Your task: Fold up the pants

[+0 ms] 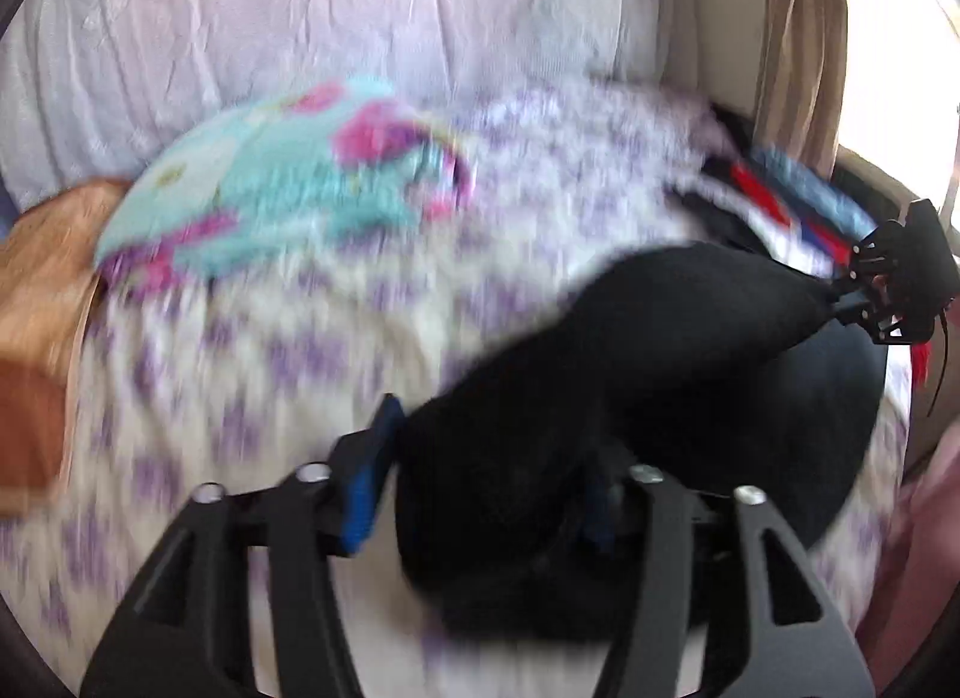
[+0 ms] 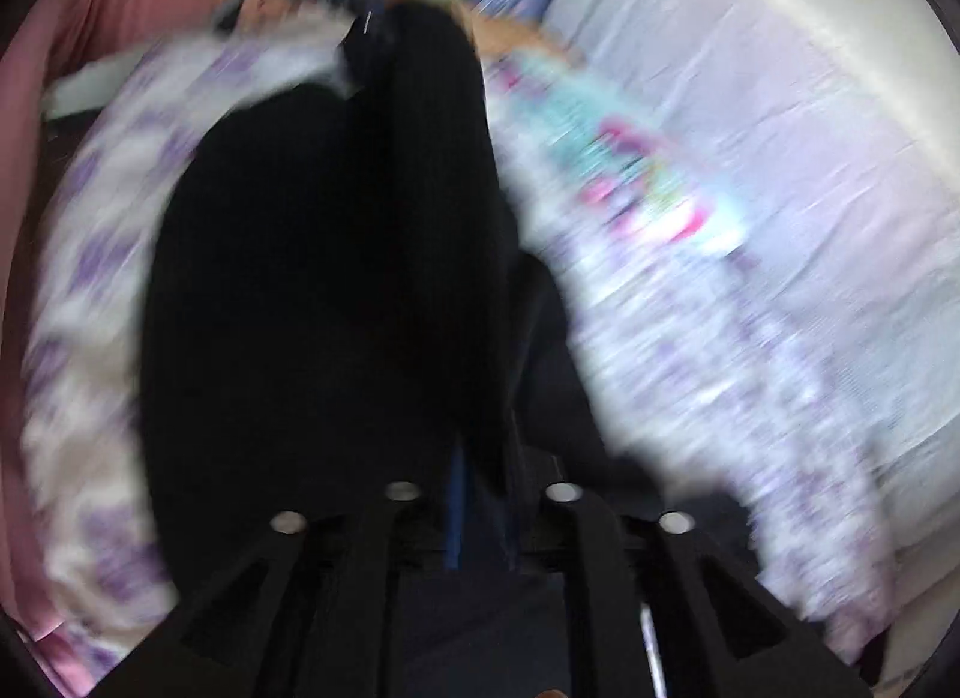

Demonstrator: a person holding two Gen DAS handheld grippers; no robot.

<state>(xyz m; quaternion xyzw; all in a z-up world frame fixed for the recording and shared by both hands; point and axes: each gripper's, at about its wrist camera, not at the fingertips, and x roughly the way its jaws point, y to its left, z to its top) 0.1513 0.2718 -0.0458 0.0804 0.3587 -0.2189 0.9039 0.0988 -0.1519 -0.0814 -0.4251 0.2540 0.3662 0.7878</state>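
Observation:
Black pants [image 1: 630, 338] lie bunched on a bed cover with purple flowers [image 1: 240, 368]. My left gripper [image 1: 486, 482] stands around the near end of the bunch. Its blue pads [image 1: 372, 476] are set apart, with the cloth between them and the inner face of the left pad bare. At the far right the cloth tapers to a point pinched in my right gripper [image 1: 852, 290]. In the right wrist view the pants [image 2: 330, 278] run away from the right gripper [image 2: 486, 494], with black cloth filling the narrow gap between its fingers. Both views are blurred.
A turquoise and pink cloth [image 1: 270, 182] [image 2: 630, 176] lies on the cover beyond the pants. Pale lilac bedding [image 1: 360, 8] rises behind it. A red, white and blue garment [image 1: 774, 200] lies at the right, a beige curtain [image 1: 798, 38] hangs above, and a brown object [image 1: 36, 278] sits at the left edge.

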